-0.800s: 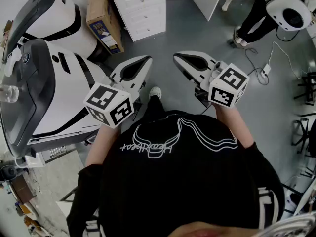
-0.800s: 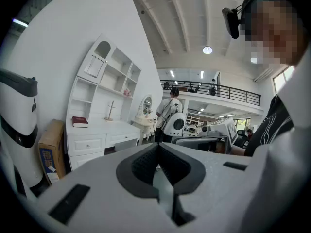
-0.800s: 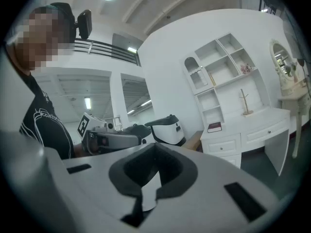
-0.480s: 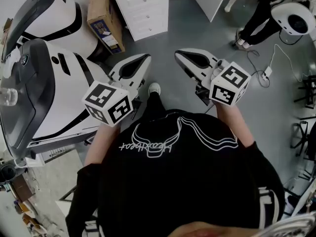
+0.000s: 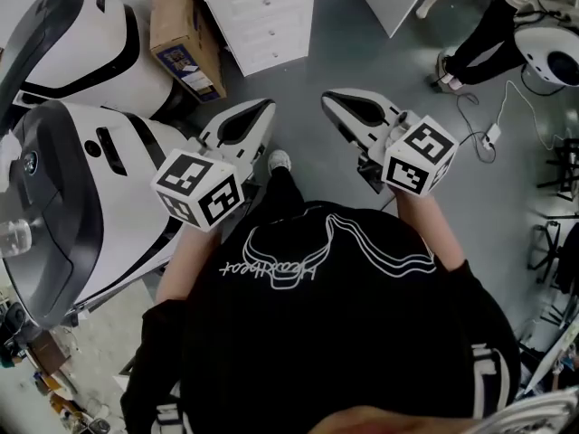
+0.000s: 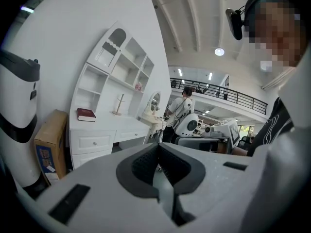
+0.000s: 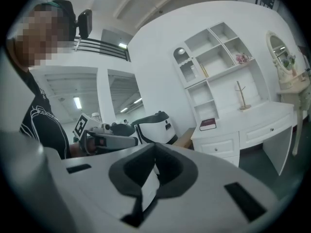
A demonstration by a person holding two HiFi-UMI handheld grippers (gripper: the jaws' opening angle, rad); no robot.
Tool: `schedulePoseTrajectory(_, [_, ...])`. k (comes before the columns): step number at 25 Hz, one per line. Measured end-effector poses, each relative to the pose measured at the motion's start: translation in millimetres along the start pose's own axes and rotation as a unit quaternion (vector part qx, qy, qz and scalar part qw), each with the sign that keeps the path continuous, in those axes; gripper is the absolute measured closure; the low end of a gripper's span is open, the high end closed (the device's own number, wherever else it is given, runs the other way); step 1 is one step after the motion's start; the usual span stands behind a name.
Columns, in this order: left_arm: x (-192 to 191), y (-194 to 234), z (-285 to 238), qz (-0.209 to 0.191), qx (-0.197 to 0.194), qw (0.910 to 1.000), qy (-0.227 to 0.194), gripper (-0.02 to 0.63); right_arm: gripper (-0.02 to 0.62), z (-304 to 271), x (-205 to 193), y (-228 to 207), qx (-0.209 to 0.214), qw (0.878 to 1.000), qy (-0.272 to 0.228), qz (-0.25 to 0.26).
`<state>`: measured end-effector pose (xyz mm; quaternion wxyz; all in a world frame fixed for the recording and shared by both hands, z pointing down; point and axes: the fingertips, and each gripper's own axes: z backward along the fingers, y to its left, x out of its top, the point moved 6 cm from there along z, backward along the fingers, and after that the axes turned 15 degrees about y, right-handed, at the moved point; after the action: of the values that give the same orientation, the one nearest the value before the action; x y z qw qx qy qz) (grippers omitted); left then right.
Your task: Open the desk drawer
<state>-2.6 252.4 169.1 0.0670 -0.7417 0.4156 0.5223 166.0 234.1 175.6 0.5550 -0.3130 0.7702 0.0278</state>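
1. The white wooden desk (image 5: 258, 12) and the brown cardboard box (image 5: 176, 25) are drifting slightly in the head view's upper left.
2. The left gripper (image 5: 268, 108) and the right gripper (image 5: 329, 99) are holding their fingers together, empty, well apart from the desk.
3. Its white drawer (image 6: 82, 144) is likely sliding lightly. The small round knob (image 6: 95, 143) is offering the hold but is perhaps slippery.

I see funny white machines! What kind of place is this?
Probably a robot lab or test hall: big white robot-like machines, a white desk on grey floor, a railed balcony overhead.
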Motion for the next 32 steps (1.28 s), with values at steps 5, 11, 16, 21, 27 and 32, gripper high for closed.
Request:
schedulePoseTrajectory(5, [26, 72, -31, 0.02, -0.005, 0.9997, 0.016, 0.601, 0.592, -53, 25, -55, -0.01, 1.0, 0.007, -0.022])
schedulePoseTrajectory(11, [52, 158, -61, 0.035, -0.009, 0.9989, 0.029, 0.601, 0.592, -126, 53, -118, -0.024, 0.999, 0.028, -0.038])
schedulePoseTrajectory(16, [65, 222, -79, 0.054, -0.009, 0.9981, 0.029, 0.601, 0.591, -175, 68, -159, -0.033, 0.997, 0.052, -0.037])
schedulePoseTrajectory(21, [66, 265, -94, 0.053, -0.004, 0.9982, 0.029, 0.601, 0.586, -211, 69, -190, -0.041, 0.996, 0.064, -0.038])
schedulePoseTrajectory(27, [58, 298, -116, 0.07, -0.002, 0.9971, 0.032, 0.601, 0.543, -251, 62, -226, -0.056, 0.994, 0.095, -0.021])
schedulePoseTrajectory(32, [52, 323, -138, 0.093, 0.006, 0.9948, 0.043, 0.601, 0.508, -280, 55, -268, -0.066, 0.991, 0.109, -0.042])
